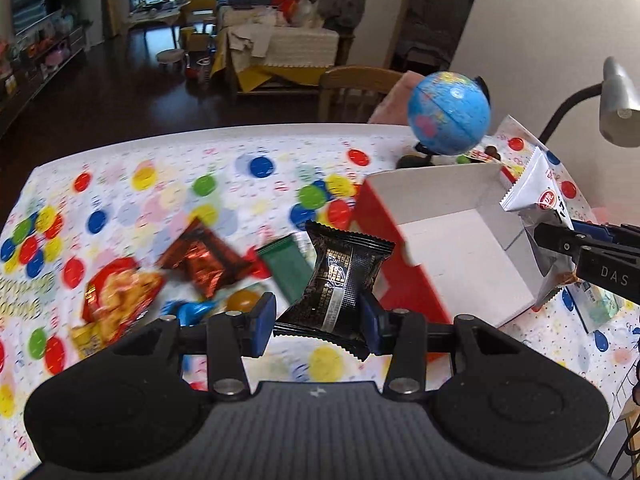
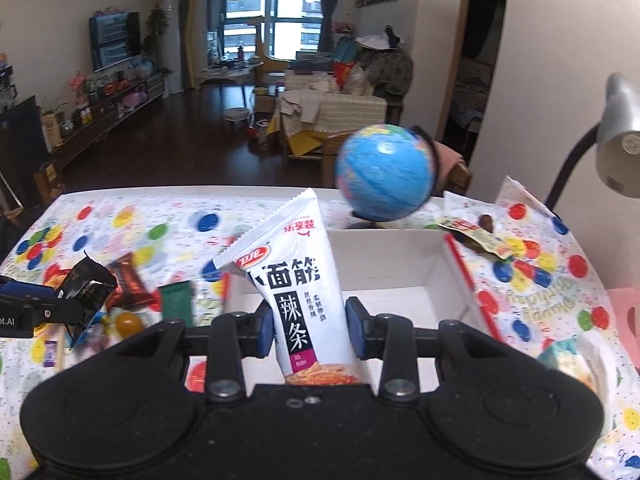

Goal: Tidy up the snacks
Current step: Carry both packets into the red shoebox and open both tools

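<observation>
1. Left gripper (image 1: 318, 322), lower centre of the left wrist view: its blue pads are clamped on a black crinkle-edged foil snack packet (image 1: 340, 280), which is pinched at its waist and raised off the table.
2. Right gripper (image 2: 310, 328), lower centre of the right wrist view: its jaws are closed on a tall white plastic snack pouch with black Chinese lettering (image 2: 294, 276), which stands upright and leans slightly left.
3. Behind that pouch sits an open red cardboard box with a white interior (image 2: 400, 264); in the left wrist view the same box lies at centre right, with the pouch over its right edge.
4. Left of the box, on the dotted multicoloured tablecloth (image 1: 160, 196), lie a brown foil packet (image 1: 204, 264), a green sachet (image 1: 290, 266) and a red chip bag (image 1: 120, 296), blurred.
5. Beyond the box, upper right: a small blue globe on a black stand (image 1: 450, 114) and a grey gooseneck desk lamp (image 1: 618, 100).
</observation>
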A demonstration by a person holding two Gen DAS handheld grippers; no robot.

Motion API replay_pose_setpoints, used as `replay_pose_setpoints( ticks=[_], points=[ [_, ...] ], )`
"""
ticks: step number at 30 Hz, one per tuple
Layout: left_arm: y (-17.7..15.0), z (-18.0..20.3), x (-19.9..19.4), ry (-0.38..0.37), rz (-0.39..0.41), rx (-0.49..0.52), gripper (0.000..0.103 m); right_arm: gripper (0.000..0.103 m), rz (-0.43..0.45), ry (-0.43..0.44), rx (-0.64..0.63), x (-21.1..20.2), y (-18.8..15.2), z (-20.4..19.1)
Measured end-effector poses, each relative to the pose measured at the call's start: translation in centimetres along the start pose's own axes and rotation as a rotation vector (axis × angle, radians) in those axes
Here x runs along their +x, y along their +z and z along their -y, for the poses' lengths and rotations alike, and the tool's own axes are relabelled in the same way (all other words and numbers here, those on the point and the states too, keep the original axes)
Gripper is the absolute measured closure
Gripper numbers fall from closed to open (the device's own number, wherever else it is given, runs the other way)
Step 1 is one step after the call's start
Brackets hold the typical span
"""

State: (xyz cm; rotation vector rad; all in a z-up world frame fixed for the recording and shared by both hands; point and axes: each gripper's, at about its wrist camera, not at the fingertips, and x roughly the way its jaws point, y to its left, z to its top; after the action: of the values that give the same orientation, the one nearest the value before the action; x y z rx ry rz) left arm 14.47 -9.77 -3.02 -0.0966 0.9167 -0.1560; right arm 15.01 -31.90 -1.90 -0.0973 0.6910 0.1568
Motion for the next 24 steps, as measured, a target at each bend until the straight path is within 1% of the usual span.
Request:
replay_pose_setpoints(
  ticks=[4,12,18,24],
  points=[
    [1.2,2.8,1.6,-0.008,-0.004,0.027,0.059,0.068,-0.021,-0.025,0.022,1.2,-0.2,2.8],
    [3.3,7.9,5.1,-0.024,-0.024,0.083,0.059,0.068,-0.068,-0.09,0.065,4.9,-0.2,8.0],
    [4.1,11.0,8.0,-0.023,-0.058,0.137,0.059,0.068,-0.113,-0.088,0.074,7.5,-0.5,9.8],
    [4.1,13.4,11.0,-0.008,-0.107,0.202,0.059,0.068,-0.164,-0.07,0.084,9.1,-1.3,10.3]
  ],
)
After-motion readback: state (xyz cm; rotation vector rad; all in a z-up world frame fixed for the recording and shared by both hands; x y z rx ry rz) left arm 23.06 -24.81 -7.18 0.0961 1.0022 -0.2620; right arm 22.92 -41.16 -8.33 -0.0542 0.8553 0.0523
